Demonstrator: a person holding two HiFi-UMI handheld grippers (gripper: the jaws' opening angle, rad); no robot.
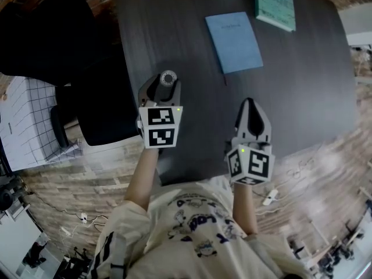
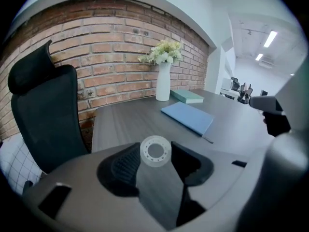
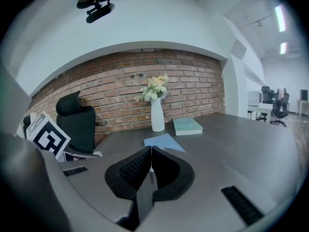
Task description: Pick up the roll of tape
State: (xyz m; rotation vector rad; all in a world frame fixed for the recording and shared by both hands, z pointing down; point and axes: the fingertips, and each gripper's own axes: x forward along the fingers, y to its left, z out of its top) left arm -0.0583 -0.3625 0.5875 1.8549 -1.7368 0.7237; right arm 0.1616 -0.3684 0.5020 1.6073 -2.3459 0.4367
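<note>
Tape [image 2: 155, 150]: clamped between the tips of the wide-set left tool [image 1: 167, 83], at 10 o'clock from the right tool [image 1: 250, 103], which is closed and empty; grasp done, seemingly just clear of worktop [image 1: 302, 86], further lift remaining.

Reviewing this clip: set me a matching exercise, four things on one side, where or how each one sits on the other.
Things:
1. roll of tape
2. blue notebook
3. green book
4. white vase

Places or states:
A. holds flowers
B. clamped in the left gripper
C. flat in the middle of the table
D. flat, right beside the vase at the far edge

Pairs: 1-B, 2-C, 3-D, 4-A
</note>
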